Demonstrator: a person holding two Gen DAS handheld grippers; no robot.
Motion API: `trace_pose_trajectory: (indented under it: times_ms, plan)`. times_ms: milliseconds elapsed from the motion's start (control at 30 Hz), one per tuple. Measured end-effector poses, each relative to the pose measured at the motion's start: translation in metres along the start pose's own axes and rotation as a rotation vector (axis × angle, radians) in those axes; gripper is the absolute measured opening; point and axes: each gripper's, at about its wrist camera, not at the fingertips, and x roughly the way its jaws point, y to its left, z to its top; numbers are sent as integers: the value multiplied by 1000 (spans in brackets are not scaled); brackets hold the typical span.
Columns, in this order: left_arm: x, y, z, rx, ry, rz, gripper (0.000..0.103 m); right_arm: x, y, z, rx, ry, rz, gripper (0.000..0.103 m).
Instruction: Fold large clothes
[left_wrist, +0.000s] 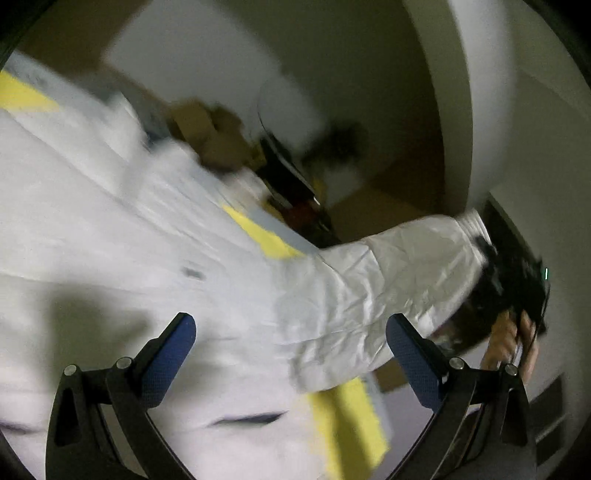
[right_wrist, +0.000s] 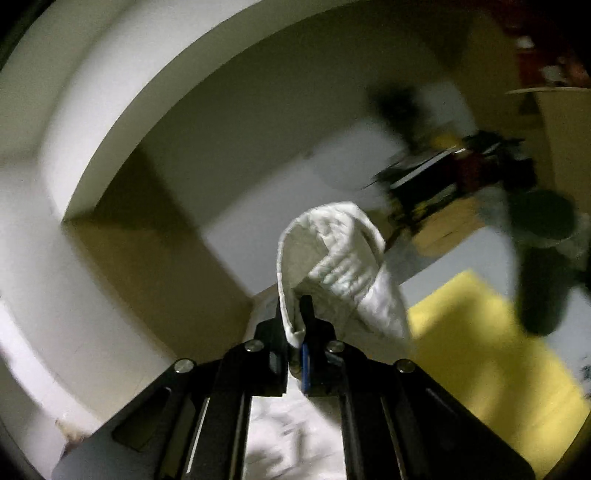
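A large white jacket lies spread over a yellow mat. Its sleeve stretches out to the right, lifted off the surface. My left gripper is open and empty, hovering above the jacket body with blue pads wide apart. My right gripper is shut on the ribbed sleeve cuff, which stands up above the fingers. The right gripper also shows in the left wrist view, held by a hand at the sleeve's end.
Cluttered dark items and cardboard boxes stand beyond the jacket. White walls and a curved beam rise behind. The yellow mat lies on a pale floor at the right. A dark blurred object hangs at the right.
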Motion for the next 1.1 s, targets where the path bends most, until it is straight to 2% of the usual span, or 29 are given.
trace_pose_trajectory:
  times_ms: [67, 133, 167, 267, 333, 400, 433, 533, 633, 700, 800, 833, 867, 967, 1100]
  plan:
    - [-65, 22, -7, 21, -78, 60, 103, 33, 54, -37, -53, 78, 42, 5]
    - [-113, 43, -15, -1, -147, 125, 103, 61, 93, -69, -100, 142, 59, 5]
    - [-144, 60, -23, -34, -192, 155, 103, 83, 122, -95, -143, 181, 58, 5]
    - [-205, 101, -46, -144, -277, 197, 103, 135, 172, -160, -223, 269, 44, 5]
    - [-237, 123, -66, -224, -320, 199, 103, 162, 194, -200, -272, 302, 8, 5]
    - [-257, 140, -84, -285, -340, 202, 103, 197, 212, -257, -319, 372, -31, 5]
    - [-265, 149, -91, -305, -343, 203, 103, 205, 214, -270, -330, 394, -41, 5]
    - [-279, 163, -113, -342, -335, 210, 103, 235, 228, -349, -382, 507, -90, 5]
    - [-280, 168, -125, -349, -324, 207, 103, 247, 214, -383, -384, 562, -114, 9]
    - [-276, 170, -125, -346, -313, 199, 103, 251, 205, -386, -398, 566, -124, 12]
    - [-262, 171, -118, -345, -304, 185, 103, 268, 200, -382, -440, 599, -121, 36]
    - [-260, 170, -117, -341, -301, 180, 103, 270, 198, -377, -431, 617, -117, 50]
    - [-260, 171, -117, -337, -298, 177, 103, 266, 194, -374, -420, 621, -112, 59]
    - [-256, 166, -121, -325, -291, 157, 103, 235, 193, -350, -392, 581, -55, 61]
    - [-253, 158, -117, -310, -294, 139, 103, 186, 165, -293, -290, 458, 28, 62]
